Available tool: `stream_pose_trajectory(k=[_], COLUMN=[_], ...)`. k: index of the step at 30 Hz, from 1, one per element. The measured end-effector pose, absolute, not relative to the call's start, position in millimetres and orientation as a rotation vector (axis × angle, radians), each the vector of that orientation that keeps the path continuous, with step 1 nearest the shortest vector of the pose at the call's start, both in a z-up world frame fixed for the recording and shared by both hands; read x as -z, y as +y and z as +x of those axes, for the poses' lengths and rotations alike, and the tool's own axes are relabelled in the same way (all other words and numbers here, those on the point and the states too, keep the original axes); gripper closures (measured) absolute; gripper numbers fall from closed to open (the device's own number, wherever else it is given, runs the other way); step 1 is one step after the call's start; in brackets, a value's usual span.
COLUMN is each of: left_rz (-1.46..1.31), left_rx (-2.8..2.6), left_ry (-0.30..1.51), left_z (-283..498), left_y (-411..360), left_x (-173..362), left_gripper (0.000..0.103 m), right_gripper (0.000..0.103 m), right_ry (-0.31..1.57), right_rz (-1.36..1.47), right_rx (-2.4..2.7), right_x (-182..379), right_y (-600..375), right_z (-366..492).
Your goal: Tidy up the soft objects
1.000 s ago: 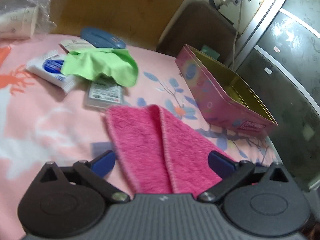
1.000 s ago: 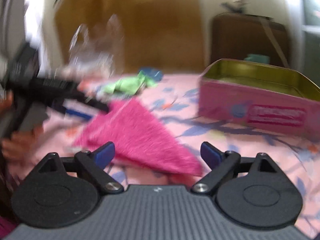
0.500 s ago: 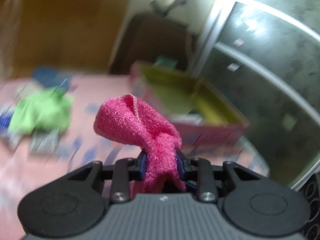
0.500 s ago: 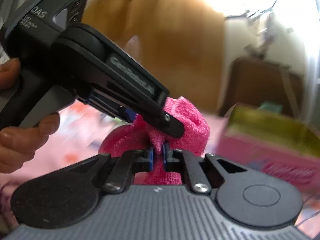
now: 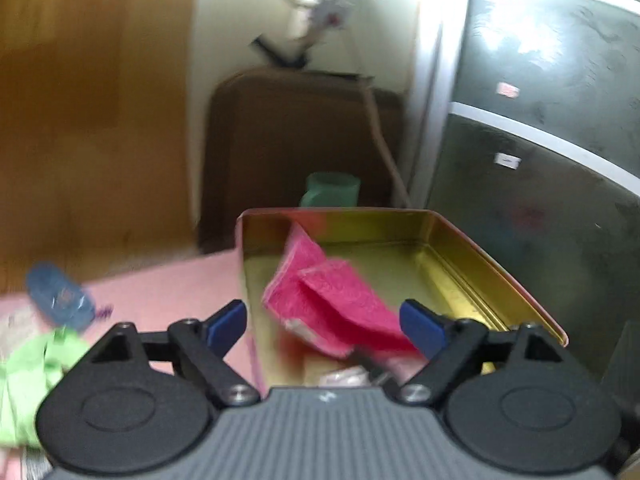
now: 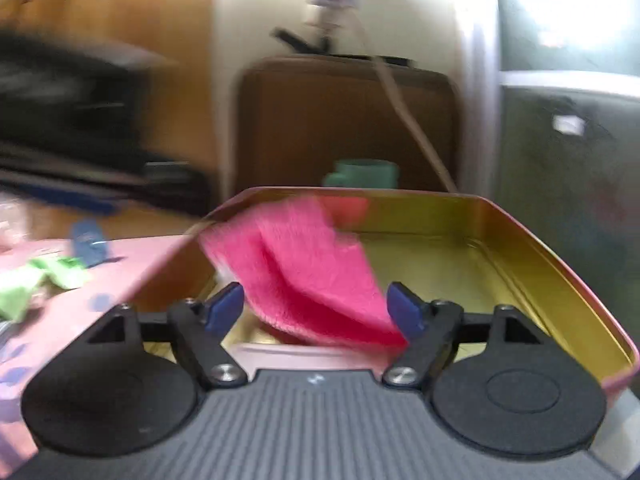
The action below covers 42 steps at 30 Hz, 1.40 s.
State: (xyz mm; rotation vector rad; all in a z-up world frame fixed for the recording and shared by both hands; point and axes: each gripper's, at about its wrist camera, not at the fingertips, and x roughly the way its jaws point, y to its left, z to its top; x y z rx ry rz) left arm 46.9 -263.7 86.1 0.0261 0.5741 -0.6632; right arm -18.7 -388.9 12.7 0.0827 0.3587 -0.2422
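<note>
Pink towel (image 5: 336,312) sits inside the open tin box (image 5: 500,276), crumpled, one corner riding up against the far-left inner wall; same seen from right wrist view, towel (image 6: 304,276) over gold interior of box (image 6: 560,280). Left gripper (image 5: 324,322): jaws opening, blue pads apart, towel lies between them w/o pad contact. Right gripper (image 6: 318,312): jaws opening, pads apart; towel edge runs close to one pad, contact can't be told due to blur. Green cloth (image 5: 28,376) lies on pink bedsheet (image 5: 168,292), well left of box. Teal cup (image 6: 364,174) behind box
</note>
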Motion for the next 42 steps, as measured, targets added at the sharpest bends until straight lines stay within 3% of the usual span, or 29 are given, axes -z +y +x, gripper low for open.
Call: stream_pose_trajectory(k=[9, 16, 23, 27, 32, 34, 35, 36, 37, 42], left_rz=[-0.087, -0.051, -0.214, -0.211, -0.239, -0.259, -0.266, -0.272, -0.277, -0.270], left_rx=[0.554, 0.203, 0.153, 0.166, 0.166, 0.166, 0.168, 0.169, 0.169, 0.170], left_ry=[0.570, 0.583, 0.568, 0.530, 0.524, 0.527, 0.528, 0.529, 0.531, 0.531], left_z=[22, 17, 22, 18, 19, 18, 18, 18, 19, 19], left_y=[-123, 0, 54, 54, 56, 58, 59, 60, 61, 61], left_x=[-62, -28, -10, -11, -7, -7, -7, -7, -7, -7], left_gripper=[0.016, 0.018, 0.023, 0.023, 0.023, 0.023, 0.023, 0.023, 0.023, 0.021], right_gripper=[0.023, 0.046, 0.043, 0.028, 0.031, 0.061, 0.068, 0.089, 0.097, 0.097], right_ry=[0.162, 0.229, 0.369, 0.432, 0.504, 0.508, 0.489, 0.468, 0.454, 0.415], right_rz=[0.191, 0.142, 0.057, 0.051, -0.014, -0.042, -0.065, -0.096, -0.127, -0.123], right_rx=[0.188, -0.119, -0.272, -0.274, -0.259, -0.264, -0.255, -0.252, -0.247, -0.267], right_x=[-18, -23, -16, -15, -6, -4, -5, -6, -8, -17], right_y=[-360, -289, -209, -183, -160, -158, -158, -159, -158, -173], right_z=[-97, -79, -5, 54, 89, 88, 84, 79, 73, 30])
